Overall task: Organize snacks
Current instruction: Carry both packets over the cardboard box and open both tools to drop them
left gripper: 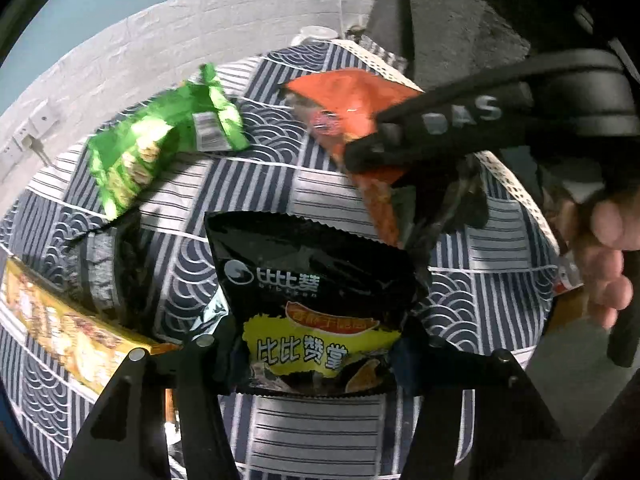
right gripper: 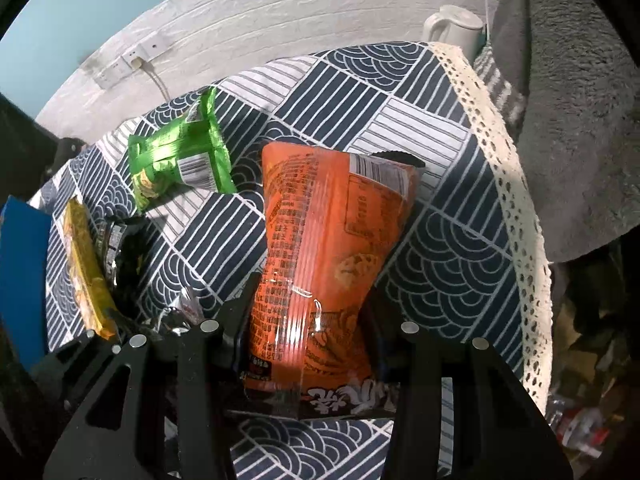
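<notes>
The left gripper (left gripper: 316, 356) is clamping the black snack bag (left gripper: 312, 280) at its lower edge, jaws closed against both sides, above the patterned tablecloth (left gripper: 320, 432). The right gripper (right gripper: 308, 344) is gripping the orange snack bag (right gripper: 320, 248) in the same manner. In the right wrist view, the green snack pack (right gripper: 180, 156) is lying at 10 o'clock from the orange bag, well apart; the yellow pack (right gripper: 84, 264) is lying at 9 o'clock.
</notes>
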`<act>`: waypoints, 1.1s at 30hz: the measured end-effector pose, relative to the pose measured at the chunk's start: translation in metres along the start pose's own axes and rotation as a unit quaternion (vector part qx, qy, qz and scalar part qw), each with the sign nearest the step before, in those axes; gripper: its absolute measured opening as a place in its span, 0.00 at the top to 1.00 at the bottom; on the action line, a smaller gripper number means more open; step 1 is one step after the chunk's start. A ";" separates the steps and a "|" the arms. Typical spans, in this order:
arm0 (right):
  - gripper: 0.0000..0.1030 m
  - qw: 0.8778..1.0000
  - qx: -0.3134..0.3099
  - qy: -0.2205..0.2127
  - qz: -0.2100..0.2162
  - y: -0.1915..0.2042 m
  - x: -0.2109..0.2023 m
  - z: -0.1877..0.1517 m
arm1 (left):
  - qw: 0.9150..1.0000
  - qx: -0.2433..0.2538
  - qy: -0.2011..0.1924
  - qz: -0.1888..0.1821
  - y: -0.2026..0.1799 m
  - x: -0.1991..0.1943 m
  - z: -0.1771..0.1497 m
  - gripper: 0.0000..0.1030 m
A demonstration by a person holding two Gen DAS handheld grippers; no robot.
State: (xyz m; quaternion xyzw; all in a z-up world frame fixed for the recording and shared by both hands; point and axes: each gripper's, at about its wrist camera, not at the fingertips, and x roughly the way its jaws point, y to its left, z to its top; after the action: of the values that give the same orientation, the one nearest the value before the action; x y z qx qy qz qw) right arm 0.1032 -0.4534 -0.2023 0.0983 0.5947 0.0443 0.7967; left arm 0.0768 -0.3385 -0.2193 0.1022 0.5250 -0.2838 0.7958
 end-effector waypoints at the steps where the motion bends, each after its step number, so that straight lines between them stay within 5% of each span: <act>1: 0.56 1.000 0.002 -0.001 0.001 -0.002 -0.002 -0.001 | 1.000 -0.003 0.000 0.004 0.002 -0.001 0.000 0.43; 12: 0.58 1.000 -0.007 -0.003 -0.006 -0.002 -0.021 -0.019 | 0.998 -0.054 -0.016 0.003 0.027 -0.028 -0.002 0.43; 33: 0.58 0.997 -0.064 -0.045 -0.019 0.056 -0.085 -0.034 | 0.995 -0.042 -0.087 0.029 0.044 -0.124 0.005 0.43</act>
State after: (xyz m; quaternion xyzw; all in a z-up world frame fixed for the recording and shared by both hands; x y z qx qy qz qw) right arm 0.0487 -0.4111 -0.1200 0.0376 0.5562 0.0632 0.8278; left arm 0.0699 -0.2619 -0.1125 0.0583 0.4626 -0.2462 0.8497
